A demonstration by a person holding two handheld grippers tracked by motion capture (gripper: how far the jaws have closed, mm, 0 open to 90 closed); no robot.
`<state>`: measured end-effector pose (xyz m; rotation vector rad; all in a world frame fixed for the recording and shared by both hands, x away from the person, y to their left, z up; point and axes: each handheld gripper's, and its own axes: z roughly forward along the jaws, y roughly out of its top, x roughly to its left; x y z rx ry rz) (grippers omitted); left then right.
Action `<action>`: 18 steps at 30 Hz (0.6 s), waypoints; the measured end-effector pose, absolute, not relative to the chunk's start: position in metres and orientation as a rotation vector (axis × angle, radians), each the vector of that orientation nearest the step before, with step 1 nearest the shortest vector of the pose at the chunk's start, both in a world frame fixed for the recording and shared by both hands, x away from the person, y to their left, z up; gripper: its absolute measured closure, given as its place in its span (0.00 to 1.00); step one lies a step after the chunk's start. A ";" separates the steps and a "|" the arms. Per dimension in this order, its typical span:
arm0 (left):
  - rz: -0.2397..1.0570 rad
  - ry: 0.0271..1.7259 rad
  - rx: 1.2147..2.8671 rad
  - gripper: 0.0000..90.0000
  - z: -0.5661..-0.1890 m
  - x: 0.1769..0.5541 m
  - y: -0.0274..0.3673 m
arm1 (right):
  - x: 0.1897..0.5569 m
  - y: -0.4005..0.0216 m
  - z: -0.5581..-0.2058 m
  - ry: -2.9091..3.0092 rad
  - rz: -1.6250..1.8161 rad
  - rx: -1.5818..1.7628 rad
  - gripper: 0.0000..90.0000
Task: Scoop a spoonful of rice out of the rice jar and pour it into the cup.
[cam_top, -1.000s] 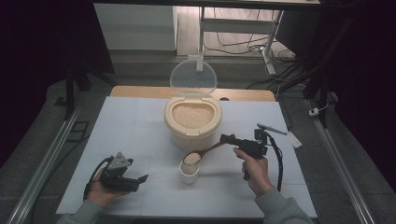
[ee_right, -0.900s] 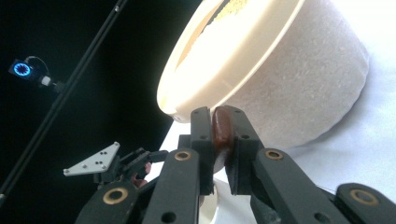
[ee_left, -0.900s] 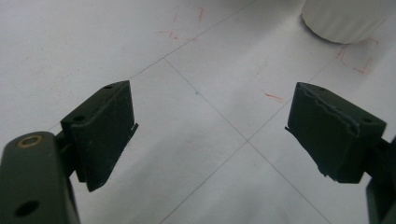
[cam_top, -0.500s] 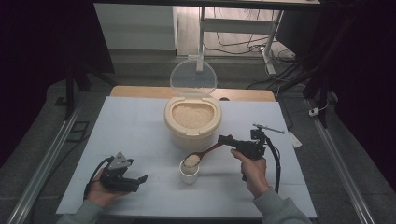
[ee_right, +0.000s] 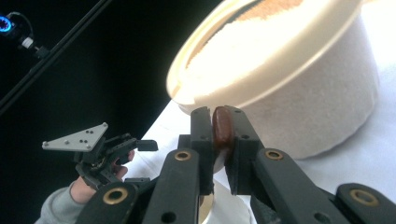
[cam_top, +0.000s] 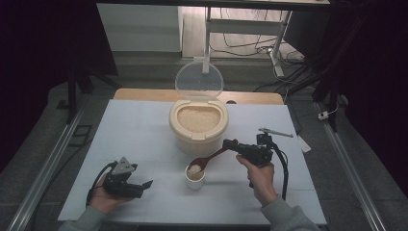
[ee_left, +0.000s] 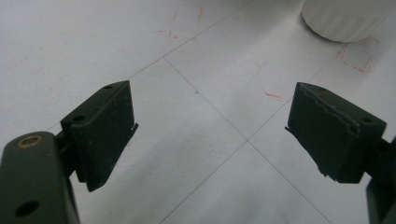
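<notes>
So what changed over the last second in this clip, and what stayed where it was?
The right gripper, shut on the wooden spoon, has tipped the rice-laden bowl a little further over the small white cup. The right hand barely shifted. The left gripper stays open near the table's front-left, and the rice container keeps its lid up.

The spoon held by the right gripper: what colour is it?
Dark reddish brown; the spoon shows best in the right gripper view.

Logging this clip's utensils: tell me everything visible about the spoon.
The spoon is dark brown, wooden-looking, with a slim handle and rounded bowl. The right tool clamps its handle end between shut jaws. It slants down leftward, bowl heaped with white grains, directly over the small white cup, in front of the open cream rice container.
</notes>
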<state>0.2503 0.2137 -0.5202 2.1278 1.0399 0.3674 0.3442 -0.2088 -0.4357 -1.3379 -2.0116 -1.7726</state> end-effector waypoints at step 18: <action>0.367 1.042 2.124 0.17 -0.520 0.250 0.214 | 0.328 -0.207 -0.417 -2.224 -1.891 -1.169 0.92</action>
